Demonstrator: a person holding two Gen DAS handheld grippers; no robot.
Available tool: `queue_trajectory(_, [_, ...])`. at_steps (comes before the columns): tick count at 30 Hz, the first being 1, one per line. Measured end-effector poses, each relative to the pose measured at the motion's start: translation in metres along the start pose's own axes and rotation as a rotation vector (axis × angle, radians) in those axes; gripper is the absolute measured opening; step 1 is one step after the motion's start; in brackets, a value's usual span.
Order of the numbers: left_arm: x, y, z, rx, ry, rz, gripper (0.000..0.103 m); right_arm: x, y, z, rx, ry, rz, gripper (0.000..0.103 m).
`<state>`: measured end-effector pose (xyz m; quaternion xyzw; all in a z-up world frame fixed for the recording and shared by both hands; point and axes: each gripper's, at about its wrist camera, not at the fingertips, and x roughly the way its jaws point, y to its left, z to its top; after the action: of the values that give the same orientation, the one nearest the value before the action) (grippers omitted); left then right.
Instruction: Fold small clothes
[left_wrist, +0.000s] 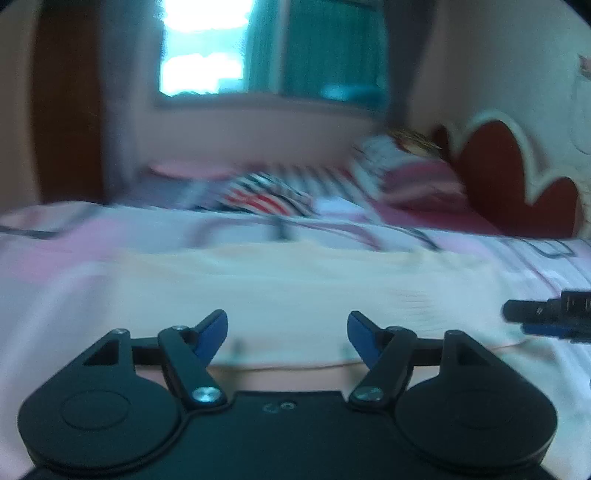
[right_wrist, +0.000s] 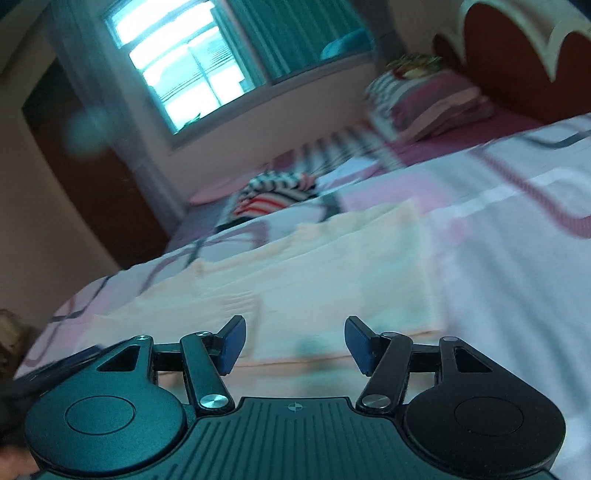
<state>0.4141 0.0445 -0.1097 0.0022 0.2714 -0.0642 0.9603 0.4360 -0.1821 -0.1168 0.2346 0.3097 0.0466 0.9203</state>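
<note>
Both tongs sit low over the bed, fingers apart and holding nothing. We log the left gripper (left_wrist: 287, 334) with a wide gap between its blue pads (left_wrist: 212, 334), and the right gripper (right_wrist: 294, 341) likewise spread, its view tilted and motion-blurred.

Task item: a pale peach garment (left_wrist: 295, 288) lies flat on the pink-and-white bedsheet (left_wrist: 55, 258), directly ahead of and beneath the left fingertips; its near hem runs just under them. In the right wrist view the same cloth (right_wrist: 314, 273) stretches forward and to the left of the tips, its right edge ahead and slightly to the right. We cannot tell whether either set of fingers touches the fabric.

At the far right of the left view, part of the other tool (left_wrist: 550, 317) shows low over the sheet, beside the garment's right side.

Well beyond the garment, ahead of both tongs, sits a striped bundle of cloth (left_wrist: 269, 195); further right, pillows (left_wrist: 421, 177) against a dark red headboard (left_wrist: 498, 177). Window (left_wrist: 203, 48) at the far wall.

Progress, our judgement: the garment appears spread, broad and rectangular, with a possible seam or fold line across it; blur prevents a firm count of layers. No fold is in hand now. Remaining: grip an edge, fold, and likely handle the striped bundle too.
</note>
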Motion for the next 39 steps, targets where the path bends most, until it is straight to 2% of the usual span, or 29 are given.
queue_trajectory(3, [-0.013, 0.037, -0.011, 0.009, 0.03, 0.104, 0.073, 0.025, 0.015, -0.002, -0.006, 0.044, 0.029, 0.06])
queue_trajectory(7, [-0.005, 0.062, -0.016, -0.049, 0.094, 0.108, 0.073, 0.061, 0.03, -0.01, -0.038, 0.099, 0.012, 0.052])
queue_trajectory(9, [0.001, 0.06, -0.014, -0.028, 0.097, 0.102, 0.077, 0.071, 0.041, -0.011, -0.084, 0.1, -0.012, 0.038])
queue_trajectory(11, [0.012, 0.059, -0.012, -0.026, 0.116, 0.093, 0.077, 0.077, 0.048, -0.007, -0.104, 0.117, -0.015, 0.005])
queue_trajectory(13, [0.015, 0.06, -0.014, -0.033, 0.13, 0.093, 0.076, 0.078, 0.053, -0.003, -0.116, 0.117, -0.008, 0.005])
queue_trajectory(15, [0.024, 0.06, -0.014, -0.022, 0.147, 0.112, 0.074, 0.065, 0.057, 0.004, -0.152, 0.05, -0.025, 0.005])
queue_trajectory(19, [0.028, 0.06, -0.015, 0.002, 0.152, 0.114, 0.072, 0.021, 0.042, 0.029, -0.122, -0.101, -0.119, 0.005])
queue_trajectory(21, [0.028, 0.059, -0.012, 0.006, 0.134, 0.107, 0.066, 0.011, 0.033, 0.036, -0.125, -0.107, -0.147, 0.005])
queue_trajectory(23, [0.031, 0.057, -0.008, 0.025, 0.133, 0.079, 0.048, 0.006, 0.025, 0.037, -0.136, -0.106, -0.167, 0.005])
queue_trajectory(24, [0.034, 0.053, -0.007, 0.049, 0.137, 0.074, 0.045, 0.005, 0.023, 0.037, -0.139, -0.102, -0.168, 0.005])
queue_trajectory(27, [0.04, 0.047, -0.006, 0.121, 0.14, 0.076, 0.042, 0.005, 0.024, 0.033, -0.144, -0.102, -0.177, 0.005])
queue_trajectory(29, [0.041, 0.047, -0.006, 0.134, 0.146, 0.065, 0.039, 0.0, 0.022, 0.032, -0.133, -0.12, -0.181, 0.005])
queue_trajectory(33, [0.041, 0.048, -0.006, 0.122, 0.159, 0.047, 0.028, -0.014, 0.021, 0.039, -0.139, -0.171, -0.185, 0.005])
queue_trajectory(39, [0.042, 0.051, -0.005, 0.073, 0.167, 0.042, 0.028, -0.02, 0.015, 0.044, -0.151, -0.174, -0.202, 0.005])
